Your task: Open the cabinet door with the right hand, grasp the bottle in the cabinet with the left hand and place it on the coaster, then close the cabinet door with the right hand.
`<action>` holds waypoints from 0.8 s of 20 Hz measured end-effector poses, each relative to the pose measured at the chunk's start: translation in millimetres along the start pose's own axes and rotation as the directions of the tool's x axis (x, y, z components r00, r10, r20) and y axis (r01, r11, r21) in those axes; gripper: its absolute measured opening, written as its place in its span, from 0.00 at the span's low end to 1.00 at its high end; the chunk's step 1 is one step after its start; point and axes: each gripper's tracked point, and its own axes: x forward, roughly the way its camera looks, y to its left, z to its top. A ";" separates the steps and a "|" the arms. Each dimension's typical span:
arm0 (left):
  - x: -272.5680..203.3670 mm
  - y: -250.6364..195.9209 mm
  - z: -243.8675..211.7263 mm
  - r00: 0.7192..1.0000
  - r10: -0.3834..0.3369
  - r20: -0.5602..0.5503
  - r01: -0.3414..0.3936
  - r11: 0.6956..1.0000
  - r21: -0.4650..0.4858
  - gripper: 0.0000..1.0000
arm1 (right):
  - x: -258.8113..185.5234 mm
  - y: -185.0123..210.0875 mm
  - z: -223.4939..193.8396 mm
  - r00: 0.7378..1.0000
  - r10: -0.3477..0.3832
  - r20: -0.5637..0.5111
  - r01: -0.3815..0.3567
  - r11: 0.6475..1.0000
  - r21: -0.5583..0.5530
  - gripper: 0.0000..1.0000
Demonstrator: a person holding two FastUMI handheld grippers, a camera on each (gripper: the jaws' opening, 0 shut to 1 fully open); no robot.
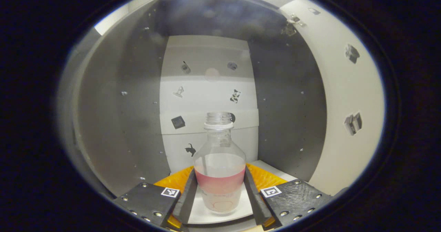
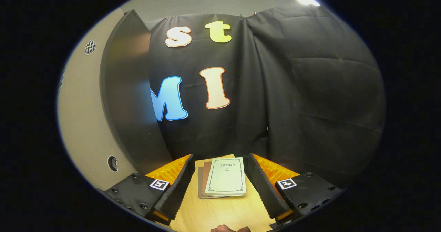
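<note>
Both fingers [image 1: 188,194] of my left gripper [image 1: 220,197] flank the bottle [image 1: 220,170], one on each side low on its body; whether they press it or just bracket it, I cannot tell. It stands upright on the cabinet [image 1: 137,121] floor, long axis vertical, dead ahead between the jaws (neck uncapped, pinkish band across the lower half). I judge the next move to be a squeeze and a straight pull back out. My right gripper [image 2: 220,187] hangs over the counter [image 2: 220,214] with its jaws spread around nothing, the open cabinet door [image 2: 127,97] to its left and some books [image 2: 224,180] ahead.
</note>
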 end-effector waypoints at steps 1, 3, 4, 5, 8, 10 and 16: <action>-7.1 1.8 2.5 1.000 -0.004 0.005 0.004 1.000 -0.003 0.70 | -1.6 0.5 4.0 1.000 -0.007 0.010 0.007 1.000 -0.006 0.98; -21.5 4.3 10.0 1.000 -0.017 0.024 0.017 1.000 0.001 0.70 | -7.1 -2.9 13.2 0.999 -0.030 0.035 0.030 1.000 -0.008 0.98; -28.0 7.7 14.0 0.999 -0.014 0.034 0.014 1.000 0.009 0.70 | -11.8 -3.6 16.0 0.998 -0.038 0.046 0.038 0.999 0.002 0.98; -36.6 12.0 15.8 0.999 -0.009 0.040 0.008 1.000 0.020 0.70 | -16.2 -3.5 19.5 0.997 -0.043 0.058 0.042 0.999 0.015 0.98; -58.2 31.5 17.4 0.999 0.032 0.044 -0.034 0.998 0.054 0.70 | -29.7 -6.6 19.8 0.995 -0.075 0.068 0.074 0.997 0.011 0.98; -72.9 41.8 12.7 0.998 0.056 0.034 -0.058 0.996 0.063 0.70 | -40.3 -6.7 23.6 0.992 -0.088 0.088 0.087 0.996 0.014 0.98; -112.6 80.8 -28.5 0.990 0.142 0.006 -0.142 0.988 0.065 0.70 | -72.8 -3.6 29.8 0.984 -0.104 0.144 0.104 0.995 0.011 0.98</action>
